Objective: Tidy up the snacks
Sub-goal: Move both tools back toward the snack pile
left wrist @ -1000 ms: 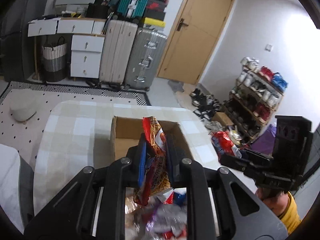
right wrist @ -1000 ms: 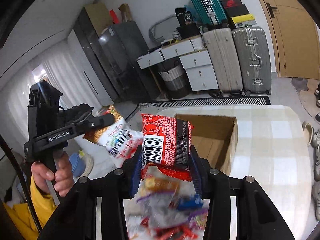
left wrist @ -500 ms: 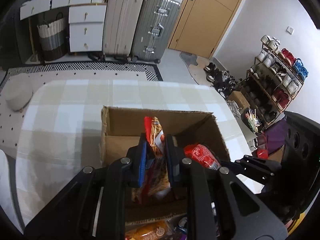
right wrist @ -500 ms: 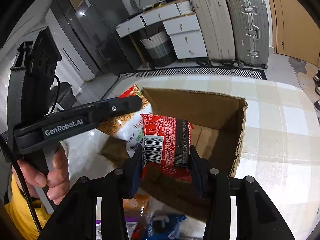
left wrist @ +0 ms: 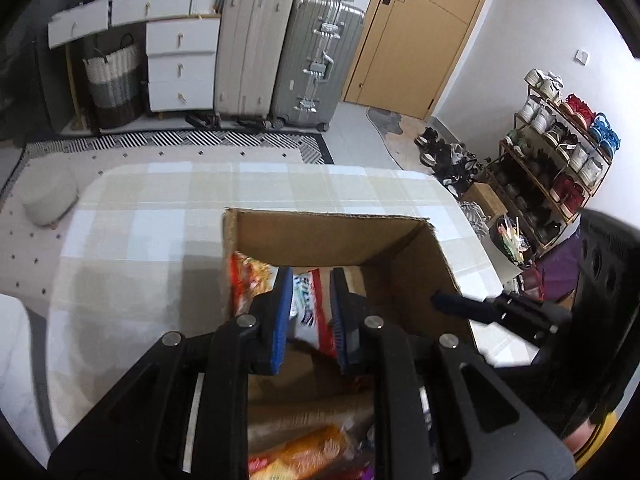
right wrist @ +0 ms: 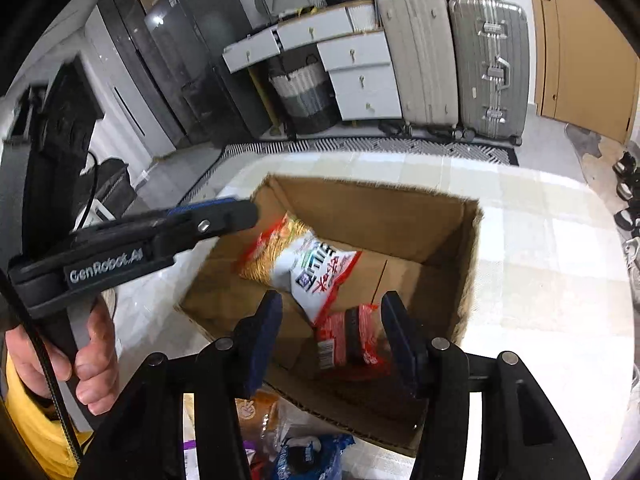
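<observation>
Two hand-held grippers are seen poised over an open cardboard box (right wrist: 400,216) that stands on a tabletop (left wrist: 160,216) covered by a pale checked cloth. The left gripper (left wrist: 308,300) is held above the box's left part, its blue-padded fingers (left wrist: 280,312) having just been opening; they stand slightly apart and touch nothing, while a white, orange and red snack bag (right wrist: 304,264) is seen below them inside the box, tilted against the left wall. The right gripper (right wrist: 332,320) is pointed down at the near part of the box, its fingers (right wrist: 264,332) likewise just parted and set wider, with a red snack packet (right wrist: 348,344) lying free between and below them on the box floor, partly under the larger bag. In the right wrist view the left gripper's handle is grasped by a person's hand (right wrist: 80,364) next to a yellow sleeve (right wrist: 40,432). More wrapped snacks (right wrist: 296,448) are heaped on the tabletop just in front of the box's near wall. Behind the tabletop, two upright suitcases (left wrist: 288,52), white drawers (left wrist: 180,60), a woven basket (left wrist: 114,80) and a wooden door (left wrist: 416,32) are visible, and a loaded shoe rack (left wrist: 556,152) is seen at the right in the left wrist view
</observation>
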Action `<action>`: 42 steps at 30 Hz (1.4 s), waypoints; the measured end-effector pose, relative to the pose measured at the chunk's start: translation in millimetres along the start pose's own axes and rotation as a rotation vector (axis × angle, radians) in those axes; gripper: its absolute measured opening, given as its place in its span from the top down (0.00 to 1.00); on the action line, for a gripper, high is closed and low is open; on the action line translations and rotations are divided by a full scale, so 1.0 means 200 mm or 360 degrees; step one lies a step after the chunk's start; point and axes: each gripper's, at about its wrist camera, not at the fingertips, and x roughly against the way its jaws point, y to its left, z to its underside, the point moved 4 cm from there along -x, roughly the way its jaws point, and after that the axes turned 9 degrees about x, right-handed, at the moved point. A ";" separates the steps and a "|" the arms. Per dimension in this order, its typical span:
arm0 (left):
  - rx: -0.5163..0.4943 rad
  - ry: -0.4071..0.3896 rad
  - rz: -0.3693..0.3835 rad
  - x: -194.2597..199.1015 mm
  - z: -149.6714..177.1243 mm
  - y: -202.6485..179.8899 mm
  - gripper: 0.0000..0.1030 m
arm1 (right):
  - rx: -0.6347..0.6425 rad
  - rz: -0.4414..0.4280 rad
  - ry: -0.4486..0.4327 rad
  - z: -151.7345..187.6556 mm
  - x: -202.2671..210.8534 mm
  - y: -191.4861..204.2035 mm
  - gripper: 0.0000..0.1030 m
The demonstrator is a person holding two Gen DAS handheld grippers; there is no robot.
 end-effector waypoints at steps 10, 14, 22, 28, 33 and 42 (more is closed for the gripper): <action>-0.0061 -0.0378 -0.0156 0.72 0.29 -0.04 0.37 | 0.0060 0.0055 -0.0345 0.08 0.57 0.20 0.32; -0.0068 -0.0499 -0.0189 0.95 0.43 -0.07 0.24 | 0.0109 0.0077 -0.0480 0.16 0.79 0.33 0.23; -0.0082 -0.0676 -0.0223 1.37 0.72 -0.12 0.20 | 0.0194 0.0106 -0.0751 0.39 1.16 0.58 0.08; -0.0090 -0.0751 -0.0238 1.56 0.90 -0.12 0.15 | 0.0233 0.0120 -0.0901 0.55 1.35 0.70 0.02; -0.0071 -0.0751 -0.0226 1.62 1.01 -0.10 0.14 | 0.0257 0.0131 -0.0987 0.66 1.45 0.76 0.01; -0.0038 -0.0697 -0.0234 1.51 1.19 0.06 0.01 | 0.0275 0.0181 -0.1005 0.82 1.42 0.78 0.01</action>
